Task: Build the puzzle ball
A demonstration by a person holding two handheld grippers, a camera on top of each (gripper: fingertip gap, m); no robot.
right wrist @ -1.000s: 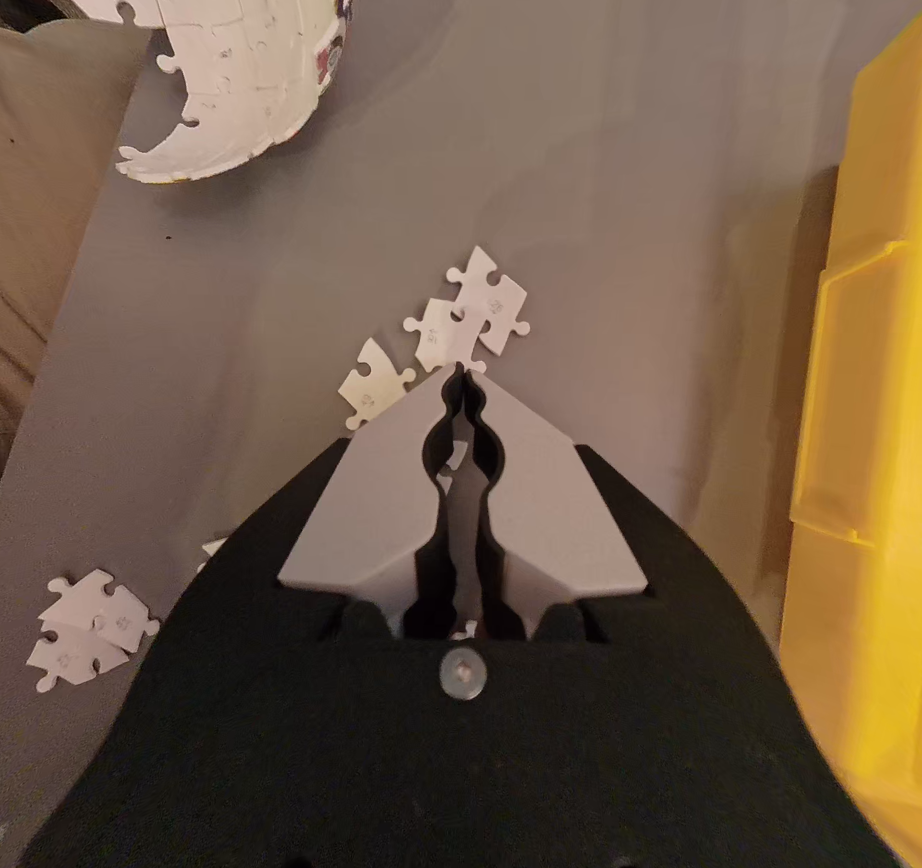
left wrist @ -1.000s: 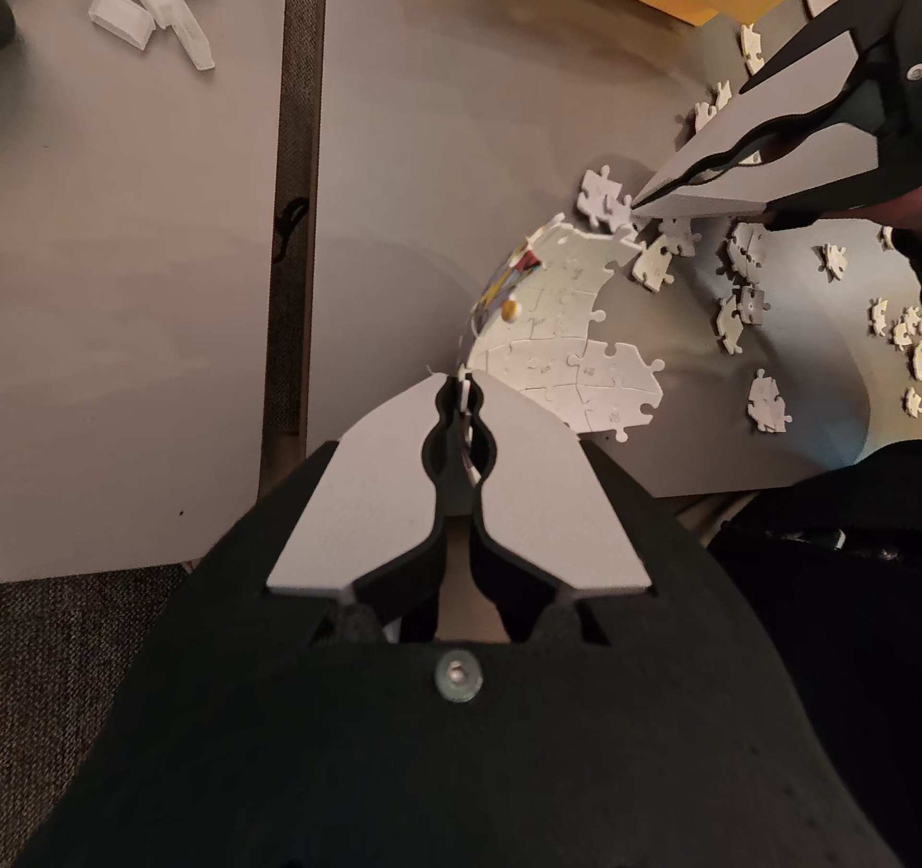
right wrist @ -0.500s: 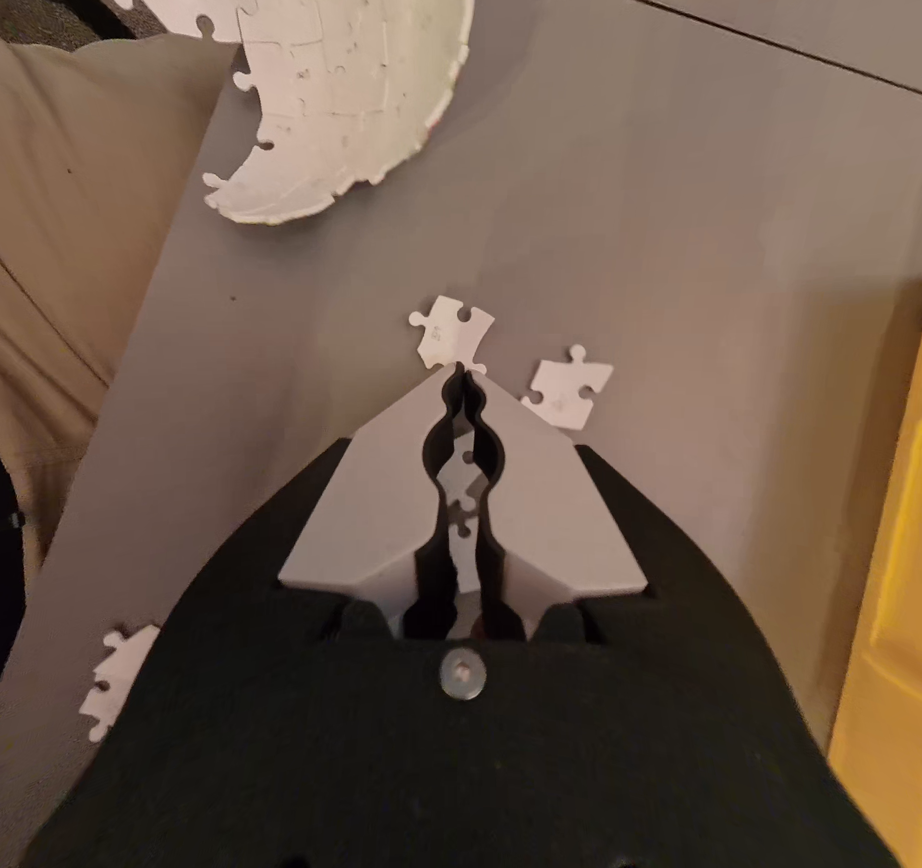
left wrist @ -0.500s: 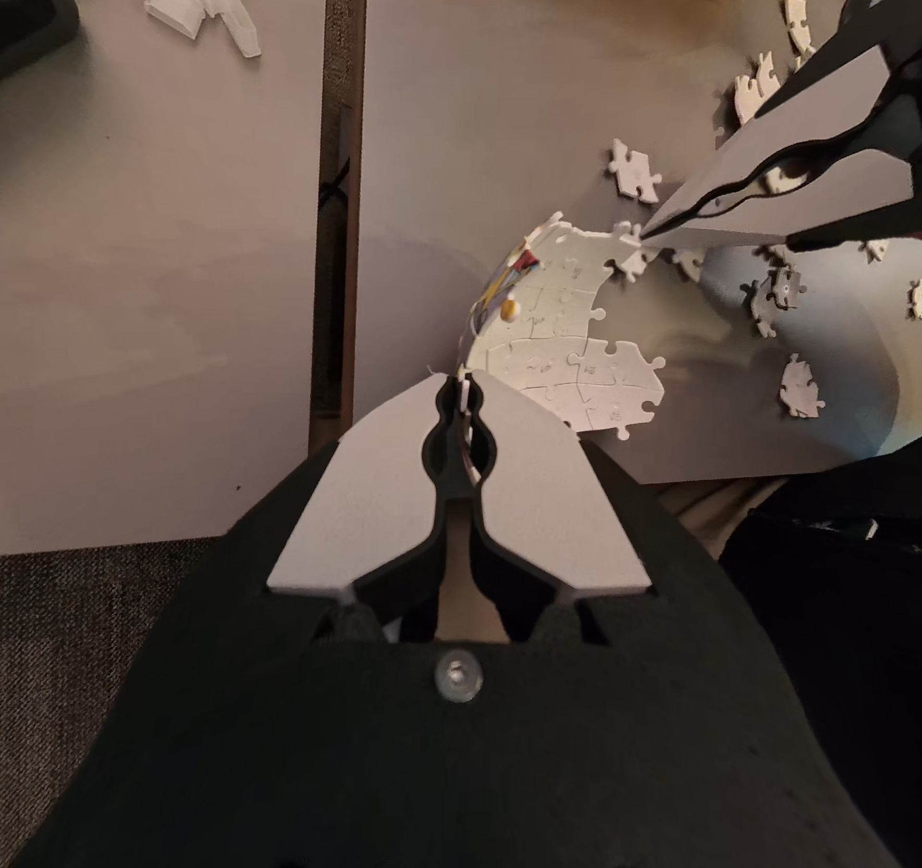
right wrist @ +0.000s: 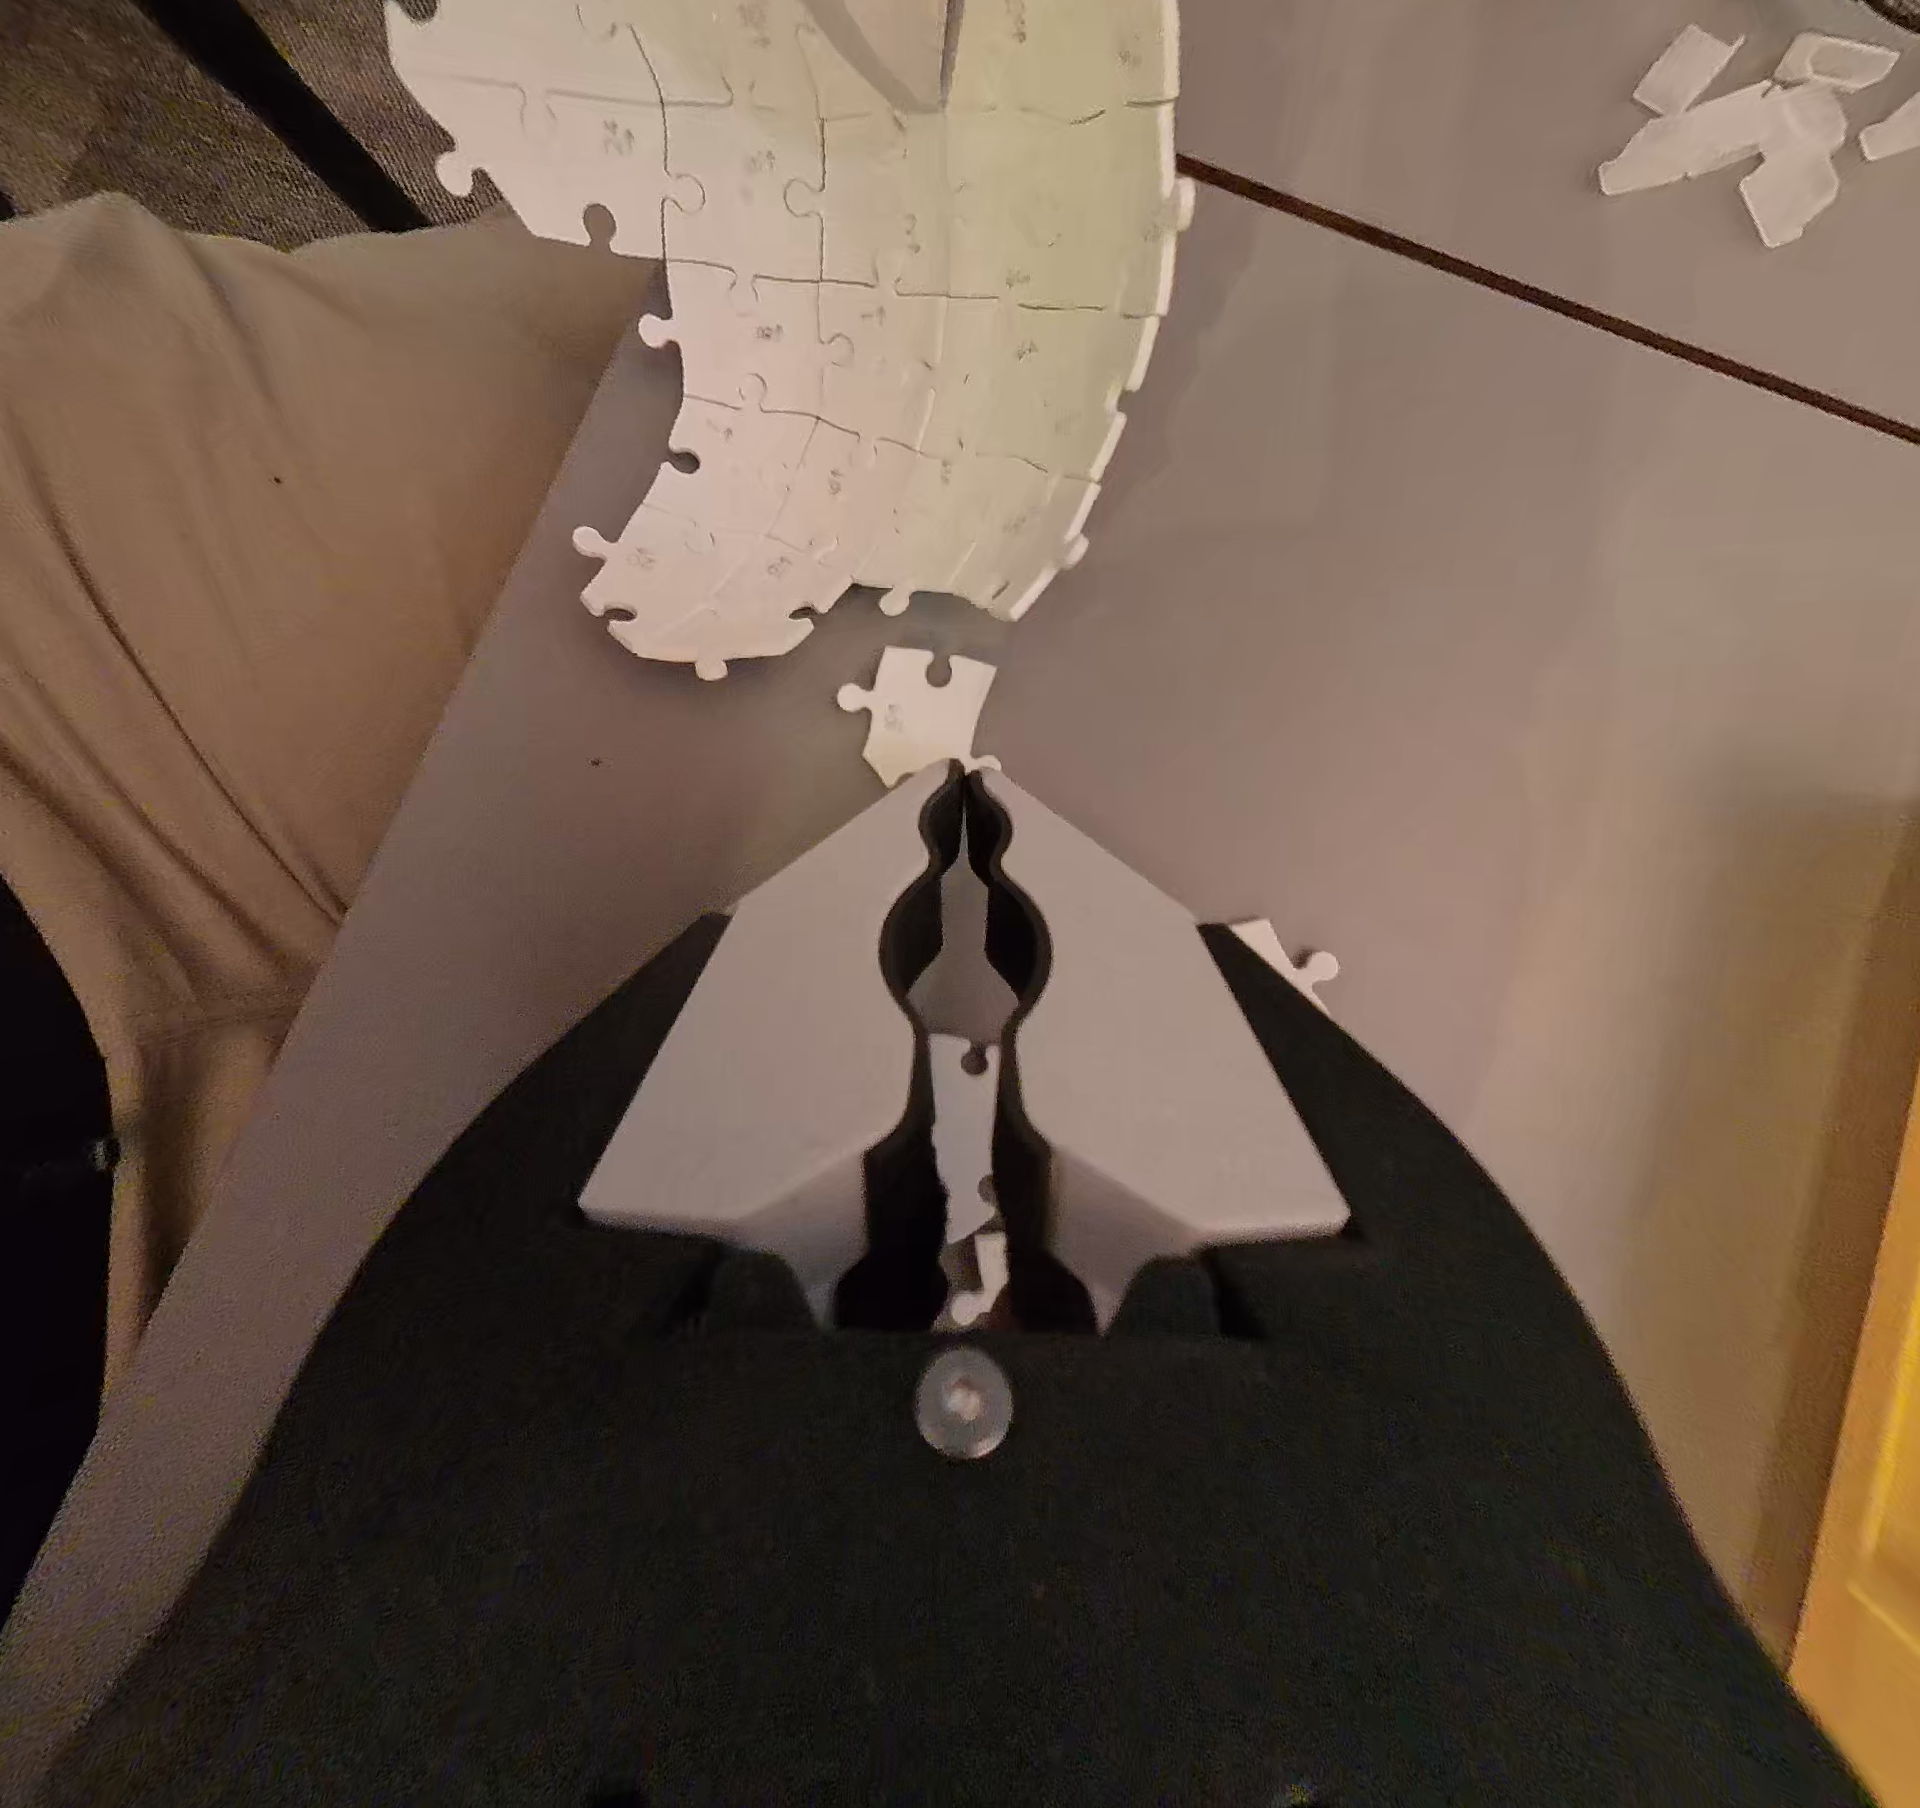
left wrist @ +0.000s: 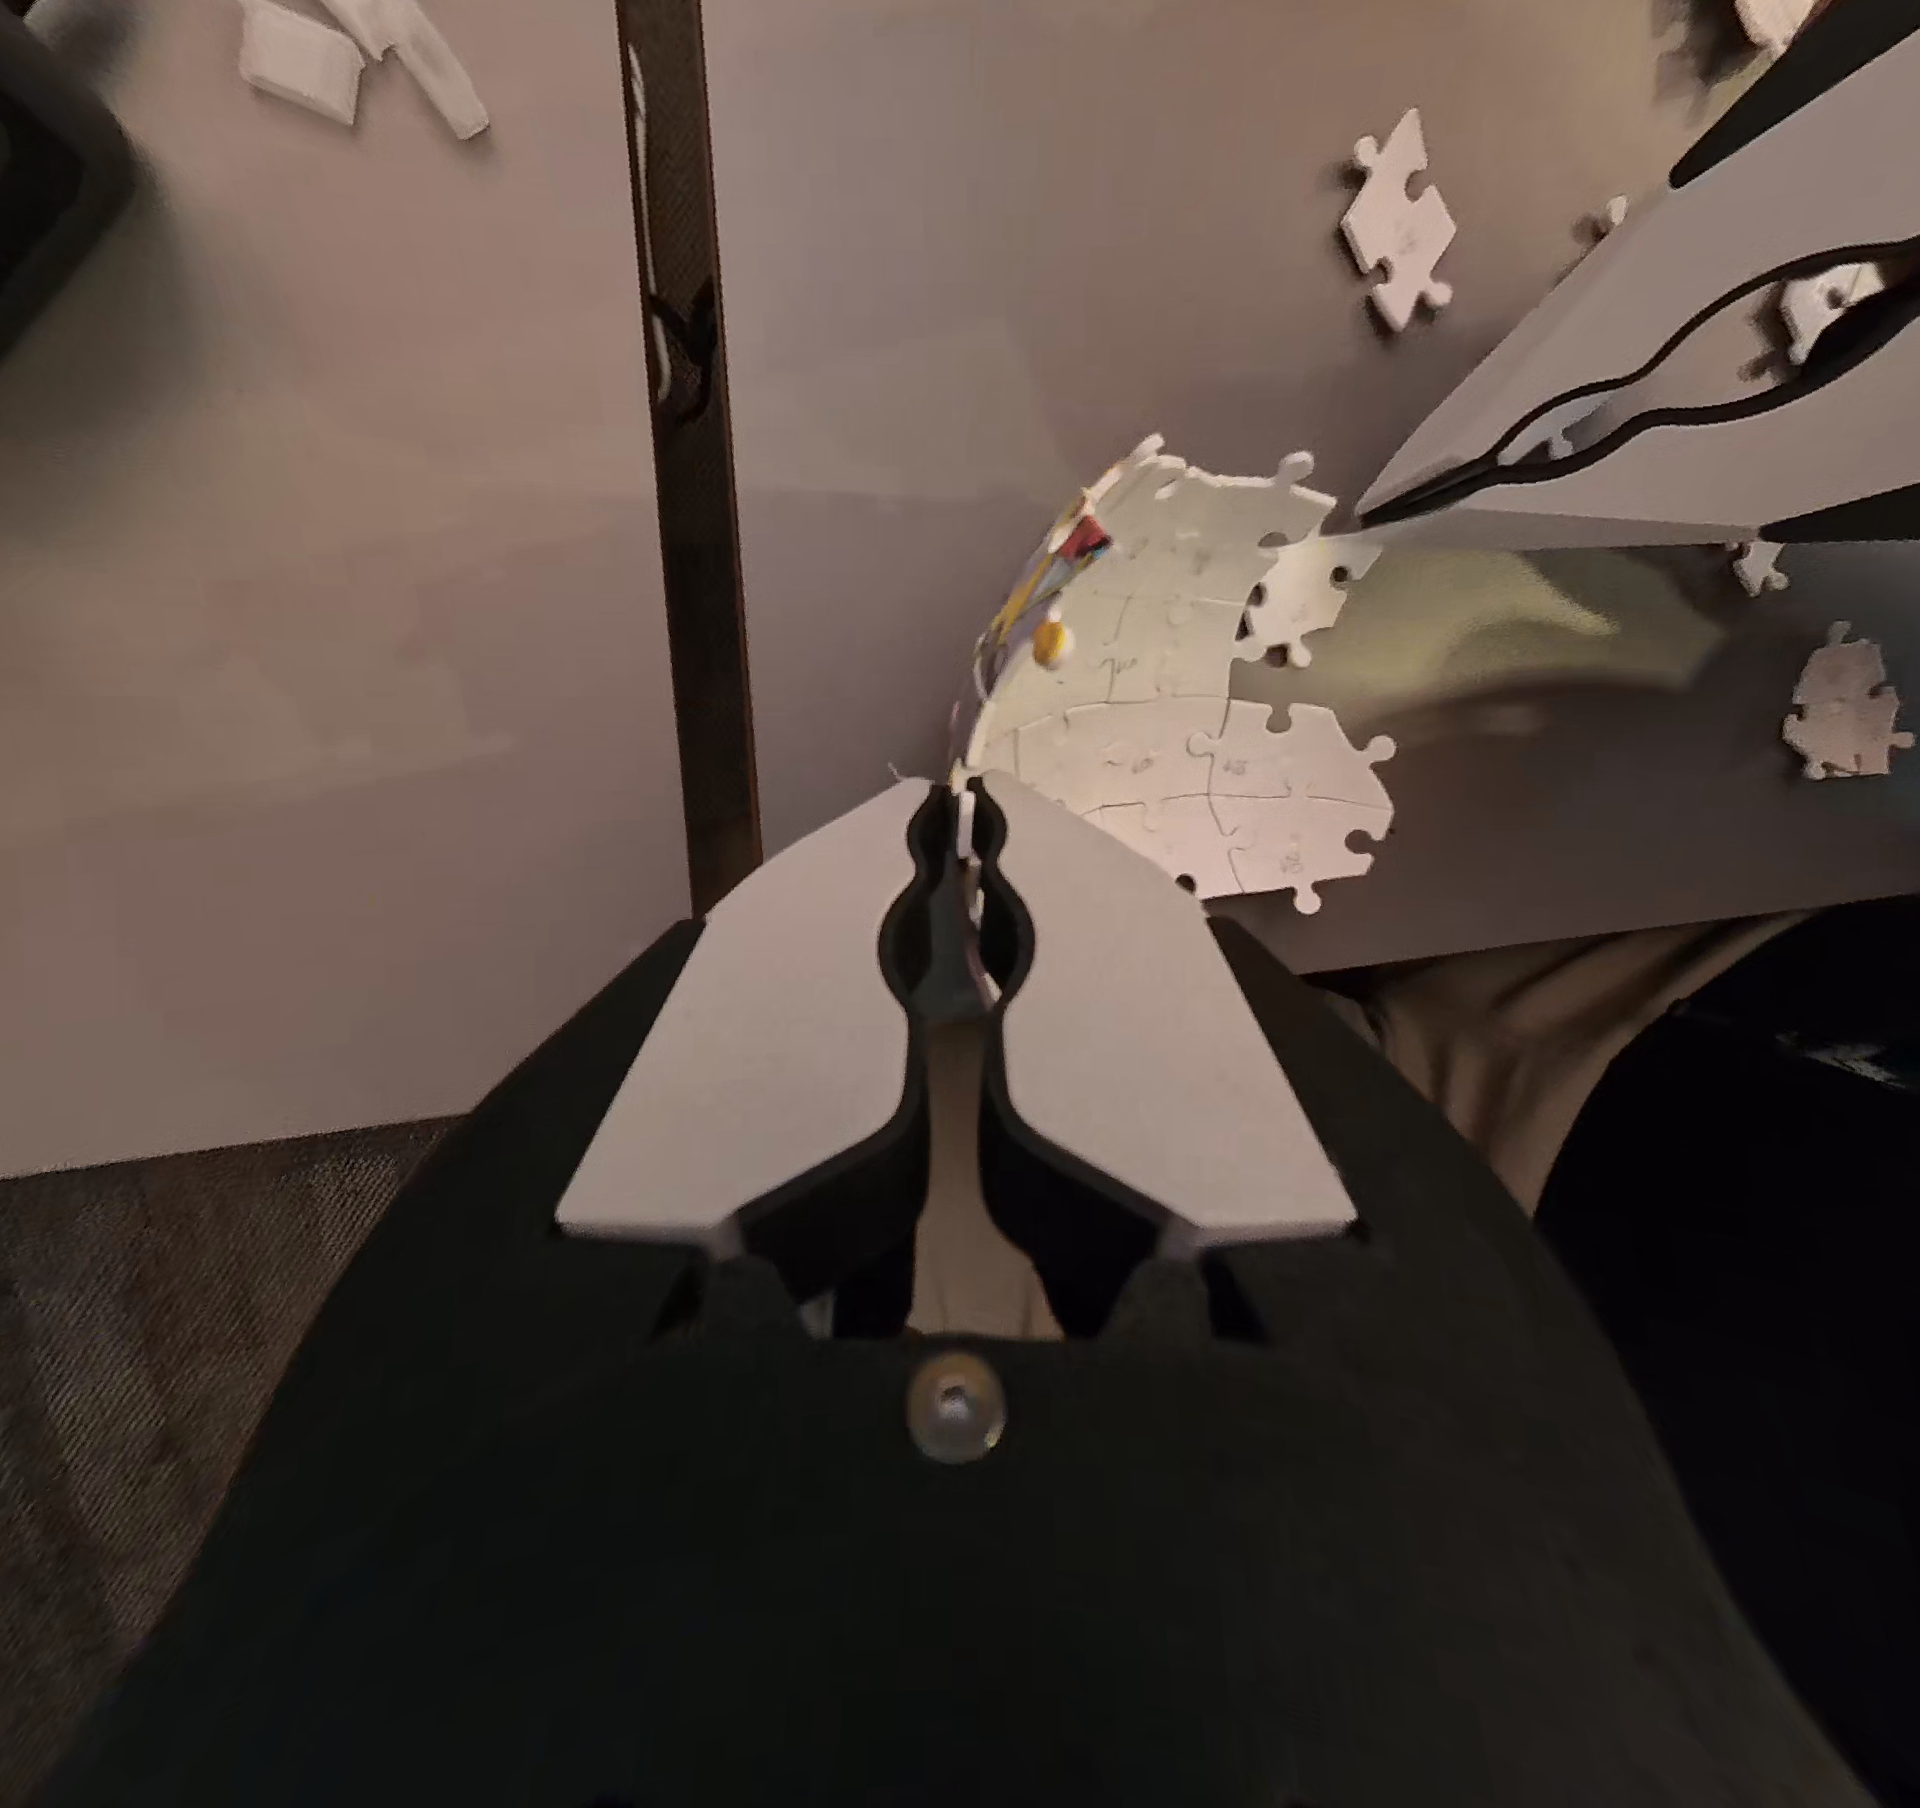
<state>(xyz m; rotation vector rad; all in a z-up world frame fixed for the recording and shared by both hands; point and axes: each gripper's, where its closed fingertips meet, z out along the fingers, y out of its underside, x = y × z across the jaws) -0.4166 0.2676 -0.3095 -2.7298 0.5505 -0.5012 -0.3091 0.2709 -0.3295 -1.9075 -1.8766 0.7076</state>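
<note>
Lighting dim and warm, with a brownish cast over the grey table [left wrist: 1039, 252]; the white shell [right wrist: 883, 304] is the brightest area, tinged greenish on its curved side. Soft shadows lie beside the loose pieces [left wrist: 1397, 220] at far right. Wide-angle bending at edges; far corners blurred, and black gripper bodies near the lens lack detail.
</note>
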